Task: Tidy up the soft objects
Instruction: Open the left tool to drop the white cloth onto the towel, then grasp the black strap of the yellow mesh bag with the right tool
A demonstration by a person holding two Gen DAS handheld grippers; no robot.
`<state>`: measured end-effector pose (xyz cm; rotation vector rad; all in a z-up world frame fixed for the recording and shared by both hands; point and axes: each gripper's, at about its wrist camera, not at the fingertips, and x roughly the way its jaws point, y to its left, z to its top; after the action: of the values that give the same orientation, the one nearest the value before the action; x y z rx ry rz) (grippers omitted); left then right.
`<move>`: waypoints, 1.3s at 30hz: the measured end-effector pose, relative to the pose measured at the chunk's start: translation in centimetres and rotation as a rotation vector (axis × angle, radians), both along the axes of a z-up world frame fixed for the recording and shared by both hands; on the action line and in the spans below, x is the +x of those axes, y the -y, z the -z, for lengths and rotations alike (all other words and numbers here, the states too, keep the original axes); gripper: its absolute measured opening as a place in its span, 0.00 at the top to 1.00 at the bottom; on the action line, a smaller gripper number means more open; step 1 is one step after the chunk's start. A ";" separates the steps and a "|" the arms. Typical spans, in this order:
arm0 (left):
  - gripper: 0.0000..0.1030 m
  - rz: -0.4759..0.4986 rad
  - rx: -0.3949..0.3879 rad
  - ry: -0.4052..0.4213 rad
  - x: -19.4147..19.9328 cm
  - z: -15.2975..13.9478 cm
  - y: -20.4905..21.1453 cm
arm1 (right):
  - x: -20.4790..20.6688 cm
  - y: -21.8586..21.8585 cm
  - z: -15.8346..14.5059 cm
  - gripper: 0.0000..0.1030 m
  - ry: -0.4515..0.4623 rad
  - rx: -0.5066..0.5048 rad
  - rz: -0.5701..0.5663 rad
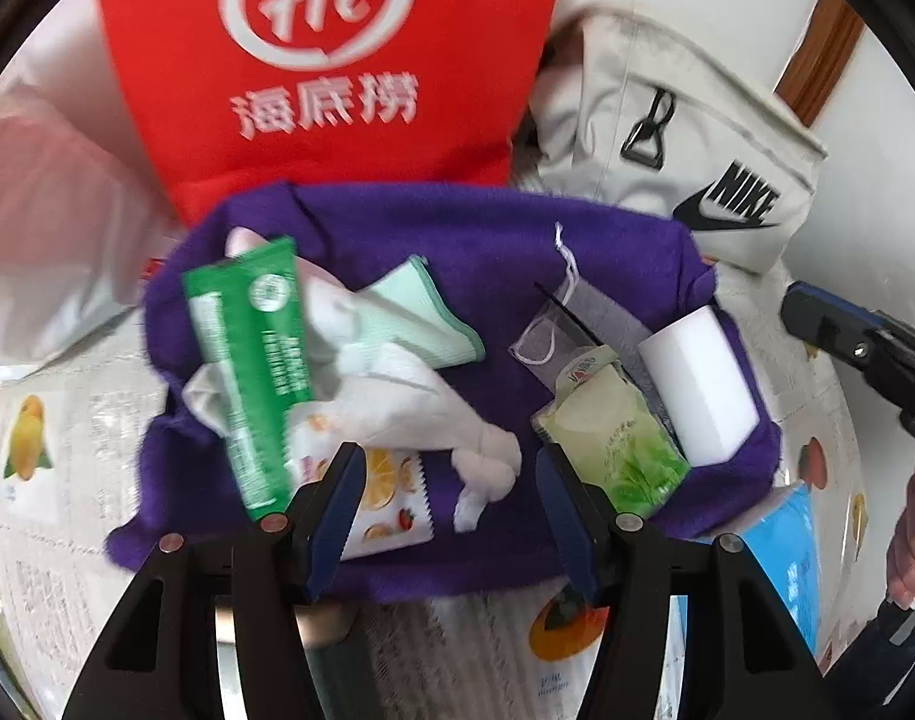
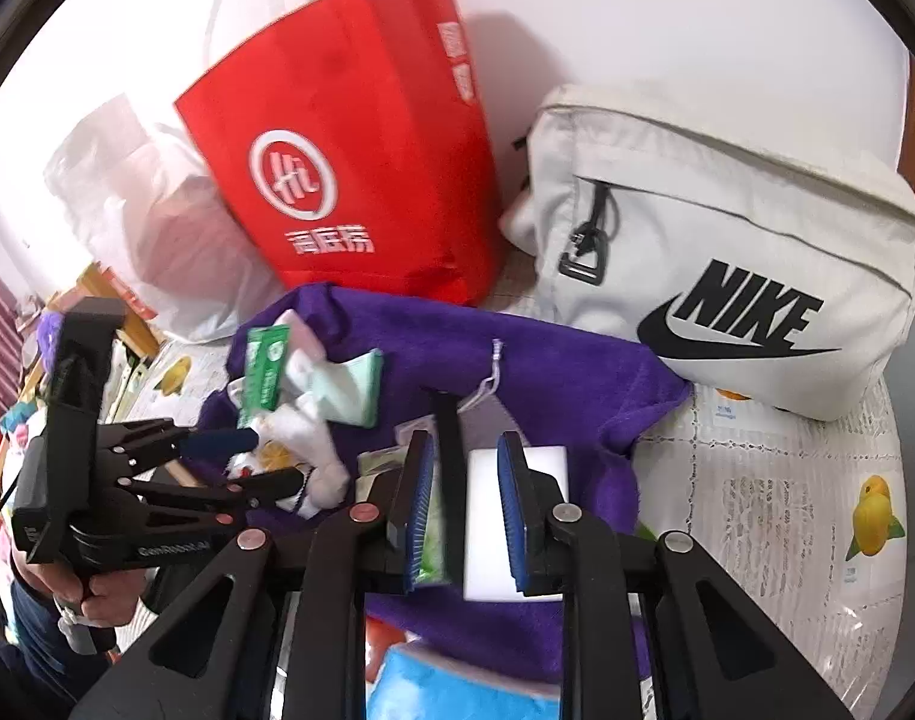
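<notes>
While the left gripper (image 1: 448,495) hangs released above the purple towel (image 1: 493,240), a green tube (image 1: 247,360), white cloth (image 1: 409,402) and white sponge (image 1: 697,378) lie on it; the right gripper (image 2: 466,501) hovers unclenched over that sponge.

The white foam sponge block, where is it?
The white foam sponge block lies on the purple fleece cloth at its right side, right beside the green tea-leaf tissue packet, in front of the grey Nike bag.
</notes>
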<state>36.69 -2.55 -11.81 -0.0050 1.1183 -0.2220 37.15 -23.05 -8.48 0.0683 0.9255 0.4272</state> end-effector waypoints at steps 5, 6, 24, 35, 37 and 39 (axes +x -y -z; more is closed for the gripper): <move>0.45 -0.029 -0.033 0.094 -4.1 -2.7 -2.2 | -2.5 -0.9 -1.0 0.68 0.018 -0.008 -0.016; 0.45 -0.035 -0.032 0.097 -4.6 -3.0 -2.4 | -3.0 -1.0 -1.1 0.68 0.021 -0.007 -0.019; 0.45 -0.135 -0.067 -0.020 -18.2 -1.7 -7.3 | -18.5 -4.4 -1.0 0.59 0.022 0.029 -0.123; 0.45 -0.254 -0.042 -0.018 -22.5 -1.6 -10.7 | -24.6 -10.2 2.2 0.66 0.019 0.027 -0.309; 0.45 -0.269 -0.041 -0.012 -23.2 -1.5 -11.5 | -24.9 -11.5 2.8 0.71 0.017 0.016 -0.351; 0.45 -0.283 -0.045 -0.014 -23.6 -1.4 -12.2 | -25.1 -12.9 3.5 0.72 0.029 -0.017 -0.382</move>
<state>13.09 9.68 -10.37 -0.2037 1.1130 0.0063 12.00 -10.12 -11.96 -0.1322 0.9142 0.7721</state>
